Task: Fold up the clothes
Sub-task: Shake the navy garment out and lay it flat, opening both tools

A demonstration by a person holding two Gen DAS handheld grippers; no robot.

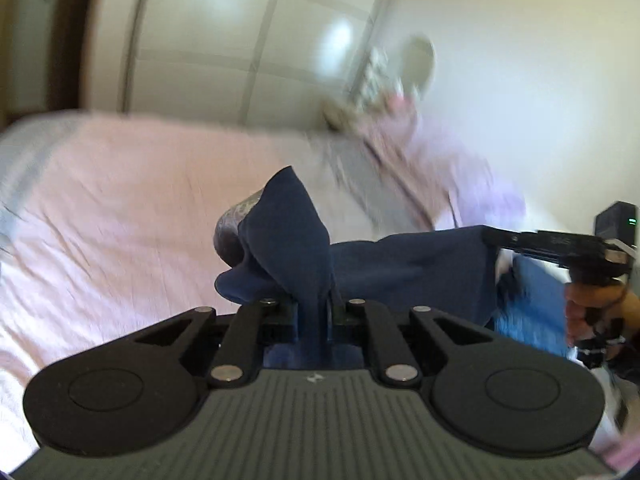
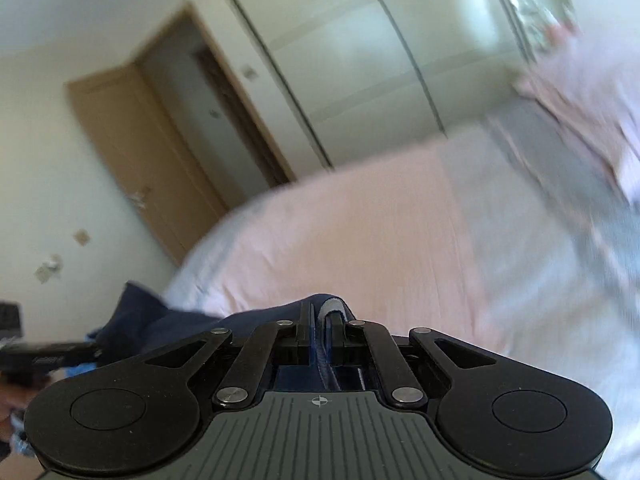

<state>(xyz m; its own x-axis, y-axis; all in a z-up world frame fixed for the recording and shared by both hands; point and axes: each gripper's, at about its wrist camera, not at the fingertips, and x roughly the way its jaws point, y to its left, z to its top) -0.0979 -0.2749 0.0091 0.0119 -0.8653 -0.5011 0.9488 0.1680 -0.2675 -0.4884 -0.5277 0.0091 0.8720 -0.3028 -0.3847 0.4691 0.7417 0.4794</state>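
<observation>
Blue cloth (image 1: 404,268) hangs in the air over the pink bed (image 1: 120,220). My left hand-held gripper (image 1: 316,312) and right hand-held gripper (image 2: 320,344) both pinch it tight. I think I'm spreading it; next, lay it flat.

One navy garment (image 1: 400,272) is seen, held up between two grippers: the left gripper (image 1: 316,308) and the right gripper (image 1: 492,238) (each clamped on the cloth). One bed (image 1: 120,220) with a pink sheet is counted, one wooden door (image 2: 160,152), and what may be two blurred pillows (image 1: 460,168).
</observation>
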